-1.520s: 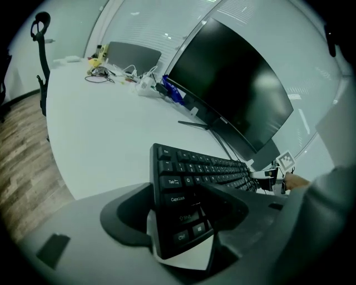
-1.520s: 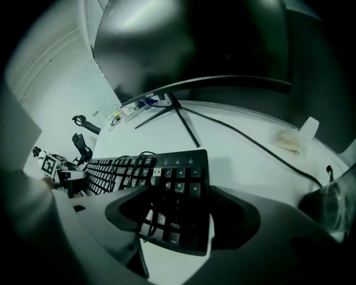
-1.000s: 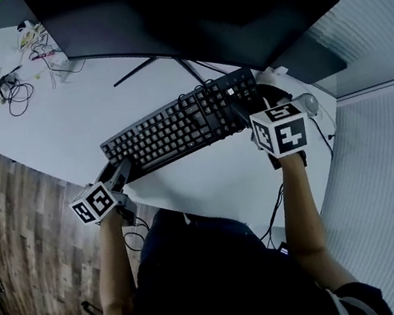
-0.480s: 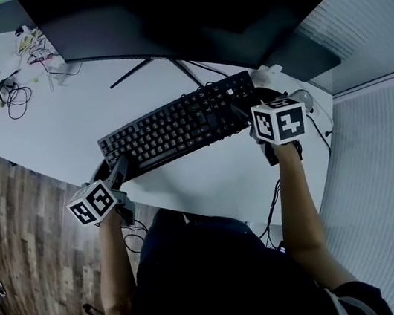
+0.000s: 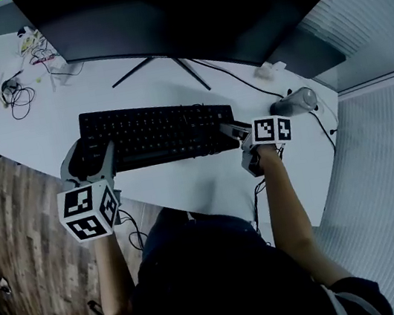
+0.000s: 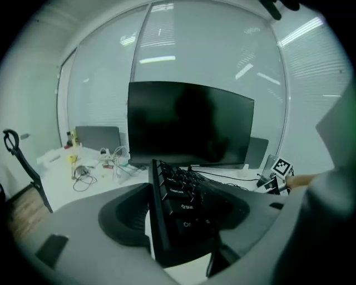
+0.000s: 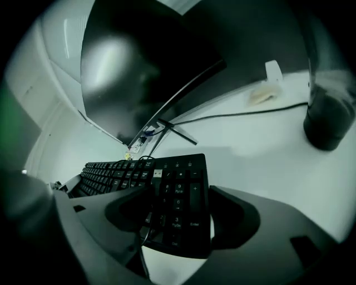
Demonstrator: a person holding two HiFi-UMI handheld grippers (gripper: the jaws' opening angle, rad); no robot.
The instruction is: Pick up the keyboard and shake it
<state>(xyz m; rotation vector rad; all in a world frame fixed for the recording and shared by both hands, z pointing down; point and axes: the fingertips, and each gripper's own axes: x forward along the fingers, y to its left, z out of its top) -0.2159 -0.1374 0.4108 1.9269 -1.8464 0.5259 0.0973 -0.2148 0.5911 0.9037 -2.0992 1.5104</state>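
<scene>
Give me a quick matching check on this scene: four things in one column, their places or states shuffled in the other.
1 keyboard
2 monitor
3 loose cables
4 right gripper

A far left corner of the desk
B closed on the number-pad end
C dark, behind the keyboard
D gripped at both ends

Pairs: 1-D, 2-C, 3-A, 4-B

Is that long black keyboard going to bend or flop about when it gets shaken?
Probably stiff: the long black plastic keyboard, pinched only at its ends by the left gripper and right gripper, shows no sag. Likely light, since those pinches carry it. Its loose USB cable, lying across the keys, may flap.
</scene>
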